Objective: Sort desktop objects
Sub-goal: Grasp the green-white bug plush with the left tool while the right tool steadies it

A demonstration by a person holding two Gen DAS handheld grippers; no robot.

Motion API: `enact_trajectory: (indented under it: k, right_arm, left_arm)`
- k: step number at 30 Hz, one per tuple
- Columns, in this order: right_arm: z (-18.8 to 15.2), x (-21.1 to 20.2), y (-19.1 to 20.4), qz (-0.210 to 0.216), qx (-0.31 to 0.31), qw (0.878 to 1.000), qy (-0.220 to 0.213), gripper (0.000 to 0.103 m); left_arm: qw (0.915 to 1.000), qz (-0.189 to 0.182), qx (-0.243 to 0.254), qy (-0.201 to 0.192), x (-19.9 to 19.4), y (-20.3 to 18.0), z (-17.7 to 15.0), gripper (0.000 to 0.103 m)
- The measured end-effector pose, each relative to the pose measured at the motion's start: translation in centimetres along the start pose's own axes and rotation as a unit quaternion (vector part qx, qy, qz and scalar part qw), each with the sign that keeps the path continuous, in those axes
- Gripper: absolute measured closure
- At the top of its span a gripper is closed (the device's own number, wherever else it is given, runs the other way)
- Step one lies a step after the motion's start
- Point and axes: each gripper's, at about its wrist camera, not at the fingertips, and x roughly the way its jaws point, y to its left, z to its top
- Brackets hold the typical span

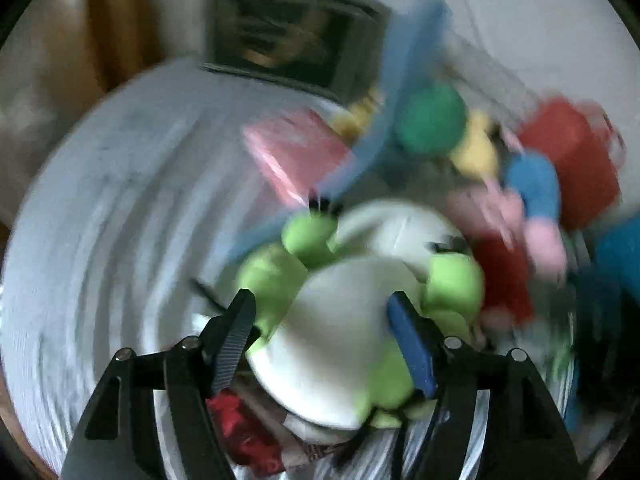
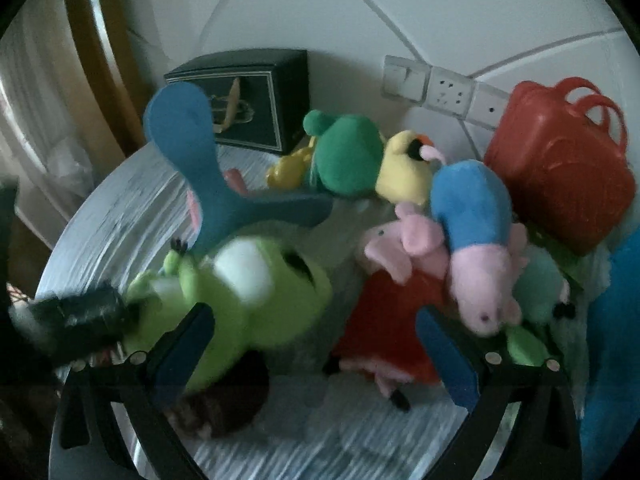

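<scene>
Risk: green plush toy (image 1: 340, 320) slips, unpinched | left gripper (image 1: 324, 336) fingers spread around it | right gripper (image 2: 316, 344) fingers spread, empty.

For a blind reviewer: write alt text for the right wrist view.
A pile of plush toys covers a round table: a lime-green plush lies nearest, between the right gripper's open fingers, with pink pig toys beside it. A red plastic case and a dark box stand behind.
</scene>
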Motion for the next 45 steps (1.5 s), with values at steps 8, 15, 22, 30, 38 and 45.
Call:
enact_trajectory:
  k: [8,15,22,30,38,45]
  right_arm:
    - [-1.5,10.8,2.3,0.083,-0.041,0.986,0.14,0.002]
    - [-6.2,8.9,-0.5,0.118,0.032,0.982,0.146,0.006]
    - [-13.5,5.6,1.4,0.157,0.055,0.972,0.166,0.033]
    - [-16.8,-1.2,1.9,0.129,0.048,0.983,0.121,0.034]
    - [-17.7,-4.3,0.4,0.086,0.037,0.992,0.082,0.03]
    - [-16.2,-3.0,-0.7,0.086,0.019,0.995,0.052,0.012]
  left_arm:
    - [0.9994,0.005,0.033,0.007,1.7,0.9,-3.5,0.002]
    - [0.9957,0.004,0.088,0.028,1.1,-0.9,-6.5,0.002]
    - [0.9888,0.077,0.123,0.035,0.0,0.7,-11.3,0.001]
    - [0.9867,0.137,0.086,0.009,-0.6,4.7,-12.5,0.002]
    - [0.9901,0.103,0.065,-0.071,-5.6,3.0,-16.3,0.003]
    - [0.9884,0.103,0.032,-0.107,-5.8,2.1,-16.4,0.003]
